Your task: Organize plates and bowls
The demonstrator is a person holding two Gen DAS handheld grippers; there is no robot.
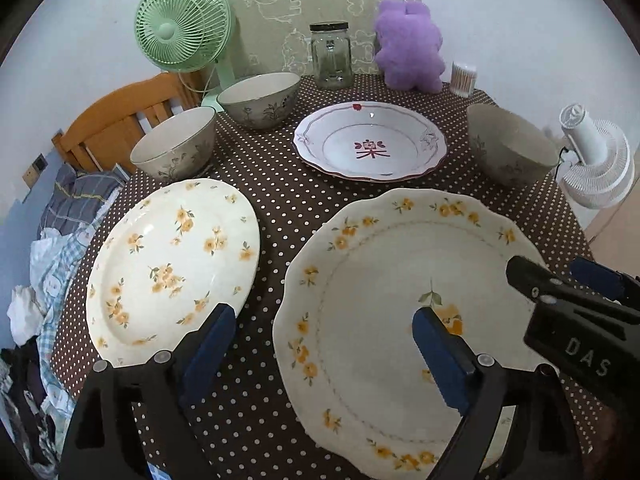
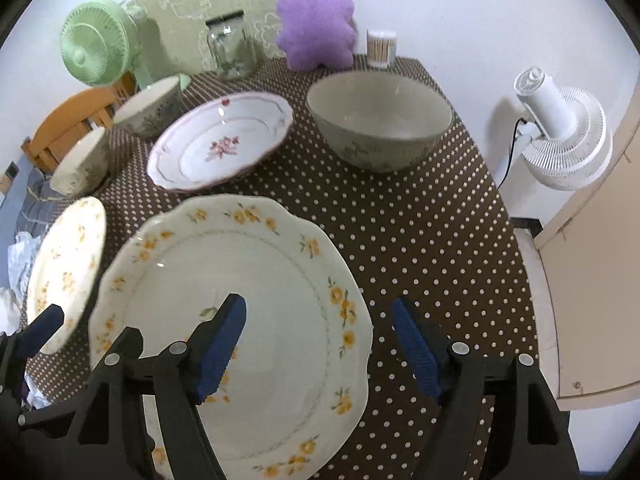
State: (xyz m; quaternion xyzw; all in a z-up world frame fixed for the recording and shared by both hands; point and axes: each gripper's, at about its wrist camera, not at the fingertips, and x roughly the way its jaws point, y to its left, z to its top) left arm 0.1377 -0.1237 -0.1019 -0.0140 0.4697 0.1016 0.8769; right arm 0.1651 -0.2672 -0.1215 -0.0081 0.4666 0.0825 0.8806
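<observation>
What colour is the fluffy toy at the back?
Purple. The fluffy toy shows best in the left wrist view.

Glossy glazed plates [image 1: 400, 280], perhaps ceramic; clear glass jar [image 1: 331, 56]; wooden chair [image 1: 120, 120].

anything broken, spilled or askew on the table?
Nothing stands out. The three plates lie flat and apart, the three bowls stand upright and look empty, and the glass jar is upright.
</observation>
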